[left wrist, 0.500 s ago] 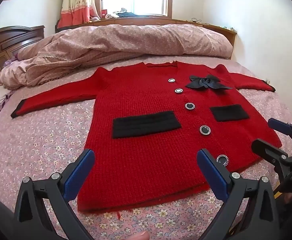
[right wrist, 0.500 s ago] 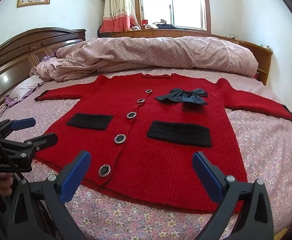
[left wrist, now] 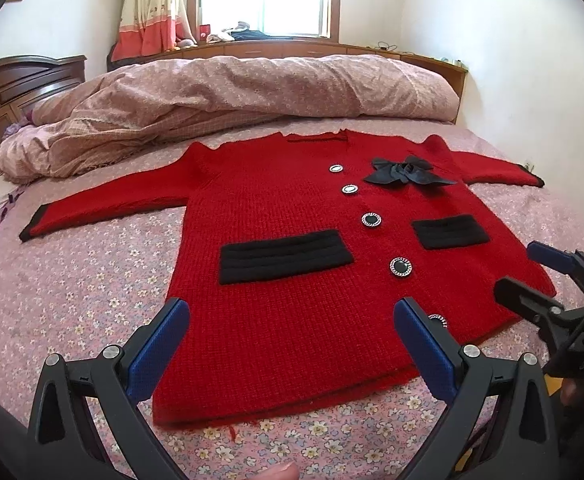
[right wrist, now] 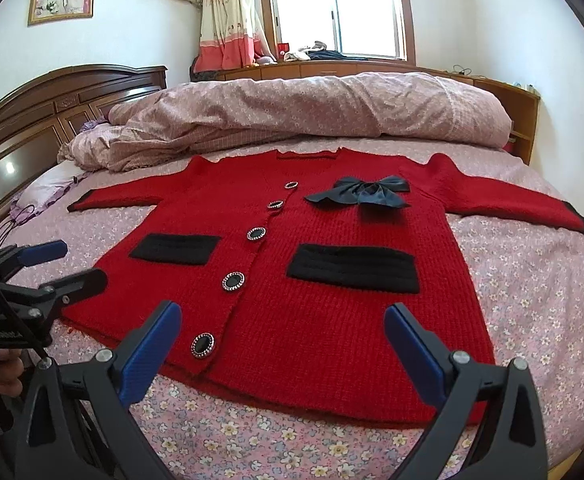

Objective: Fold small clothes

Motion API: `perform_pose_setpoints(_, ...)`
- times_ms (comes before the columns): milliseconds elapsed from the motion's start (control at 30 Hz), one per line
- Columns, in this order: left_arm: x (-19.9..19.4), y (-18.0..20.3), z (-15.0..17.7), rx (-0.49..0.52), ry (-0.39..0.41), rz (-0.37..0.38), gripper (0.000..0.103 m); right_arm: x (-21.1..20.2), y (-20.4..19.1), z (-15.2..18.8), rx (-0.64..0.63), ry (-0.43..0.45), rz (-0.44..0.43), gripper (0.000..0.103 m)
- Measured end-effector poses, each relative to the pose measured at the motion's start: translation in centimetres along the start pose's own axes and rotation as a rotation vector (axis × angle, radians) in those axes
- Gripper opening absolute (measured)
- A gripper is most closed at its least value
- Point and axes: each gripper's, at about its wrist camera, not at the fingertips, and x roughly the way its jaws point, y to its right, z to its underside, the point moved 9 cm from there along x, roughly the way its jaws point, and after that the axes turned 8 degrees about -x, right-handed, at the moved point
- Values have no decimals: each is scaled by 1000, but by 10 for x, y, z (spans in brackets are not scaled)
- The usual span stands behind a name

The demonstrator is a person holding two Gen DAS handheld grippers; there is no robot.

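A small red knit cardigan [left wrist: 292, 208] [right wrist: 323, 240] lies flat and face up on the bed, sleeves spread out, with black pockets, a dark bow and several round buttons. My left gripper [left wrist: 292, 344] is open and empty, hovering over the hem at the left front corner. My right gripper [right wrist: 284, 344] is open and empty, over the hem on the right side. Each gripper shows in the other's view, the right gripper [left wrist: 531, 276] at the right edge and the left gripper [right wrist: 64, 264] at the left edge.
The bed has a pink flowered sheet [left wrist: 72, 300]. A bunched pink quilt [left wrist: 232, 96] lies behind the cardigan. A dark wooden headboard [right wrist: 52, 100] stands at the left, a white wall close on the right, and a window with a ledge at the back.
Both grippers have moved slightly, with the views tilting up a little. The cardigan has not moved.
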Motion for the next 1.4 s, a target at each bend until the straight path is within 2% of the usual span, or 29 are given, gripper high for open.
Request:
perform_pose_setpoints(600, 2, 0, 0, -11, -6, 3, 99, 1, -6, 0, 9, 10, -22, 103)
perform_pose_setpoints(1100, 4, 1, 3, -6, -23, 9, 99, 7, -4, 7, -6, -30, -7, 103)
perform_pose_setpoints(1400, 4, -6, 0, -43, -34, 4, 99, 9, -4, 1, -28, -6, 12, 103)
